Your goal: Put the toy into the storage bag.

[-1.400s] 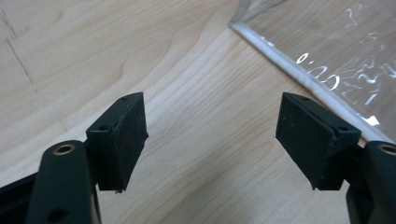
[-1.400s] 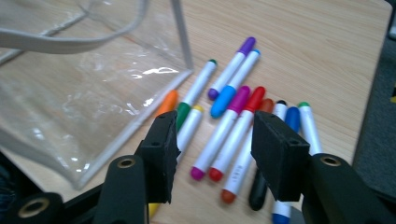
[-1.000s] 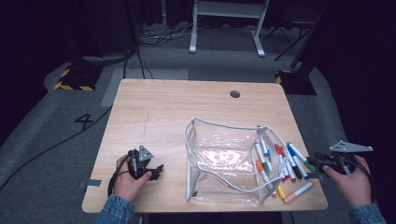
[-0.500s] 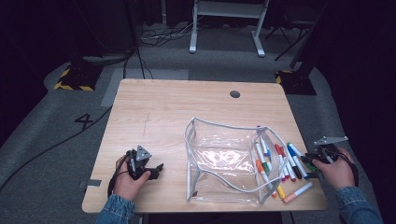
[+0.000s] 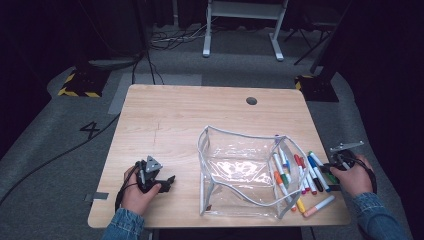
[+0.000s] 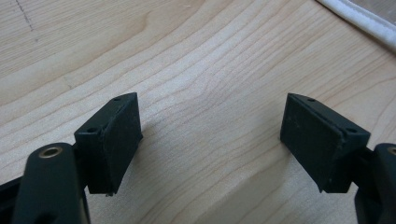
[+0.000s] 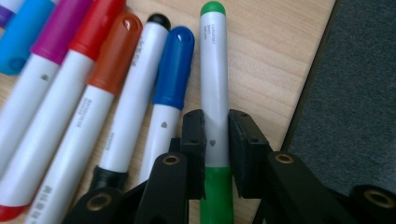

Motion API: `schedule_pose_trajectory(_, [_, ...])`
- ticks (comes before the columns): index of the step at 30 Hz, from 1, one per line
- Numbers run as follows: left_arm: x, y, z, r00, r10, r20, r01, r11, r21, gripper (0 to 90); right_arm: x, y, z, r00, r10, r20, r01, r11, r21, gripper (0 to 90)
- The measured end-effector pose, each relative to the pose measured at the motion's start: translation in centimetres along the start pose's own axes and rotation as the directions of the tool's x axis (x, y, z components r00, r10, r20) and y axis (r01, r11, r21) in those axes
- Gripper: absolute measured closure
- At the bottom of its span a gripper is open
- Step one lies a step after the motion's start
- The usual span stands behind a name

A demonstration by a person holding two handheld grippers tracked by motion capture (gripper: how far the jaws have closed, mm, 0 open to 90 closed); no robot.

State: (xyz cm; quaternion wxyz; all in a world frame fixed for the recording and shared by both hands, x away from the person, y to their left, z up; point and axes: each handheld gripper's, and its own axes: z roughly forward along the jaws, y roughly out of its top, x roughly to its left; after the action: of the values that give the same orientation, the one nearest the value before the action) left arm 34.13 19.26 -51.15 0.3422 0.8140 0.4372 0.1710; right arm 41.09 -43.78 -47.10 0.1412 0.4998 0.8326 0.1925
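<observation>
The high view looked down toward 12 o'clock over the whole bench (image 5: 200, 115); both gripper views sat close above this same bench.

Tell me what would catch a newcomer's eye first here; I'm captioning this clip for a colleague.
The clear plastic pouch with white piping stands open in the middle of the light wooden table, with a row of coloured marker pens fanned along its right side. At the table's right edge the right gripper has just been closing its jaws on the green-capped white marker.
</observation>
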Motion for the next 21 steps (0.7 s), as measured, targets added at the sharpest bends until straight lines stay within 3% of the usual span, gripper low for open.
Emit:
schedule_pose_trajectory(3, [0.0,0.1,0.1,0.9999,0.008,0.013,-0.008,1.0000,0.002,18.8,0.1,0.3,-1.0,0.9999,0.015,-0.007,-0.015,1.000,-0.023,76.9])
schedule_pose_trajectory(8, [0.1,0.1,0.1,0.9996,0.019,0.022,-0.019,0.9998,0.011,18.6,0.4,0.9,-2.9,0.9998,-0.012,-0.015,0.011,0.998,-0.060,76.9])
schedule_pose_trajectory(14, [0.1,0.1,0.1,0.9996,0.018,0.022,-0.018,0.9998,0.011,18.6,1.2,1.9,-6.1,0.9980,0.007,-0.063,-0.015,0.992,-0.123,76.8])
schedule_pose_trajectory(21, [0.1,0.1,0.1,0.9996,0.018,0.023,-0.018,0.9998,0.011,18.5,2.7,3.5,-9.4,0.9970,-0.045,-0.062,0.035,0.986,-0.164,76.8])
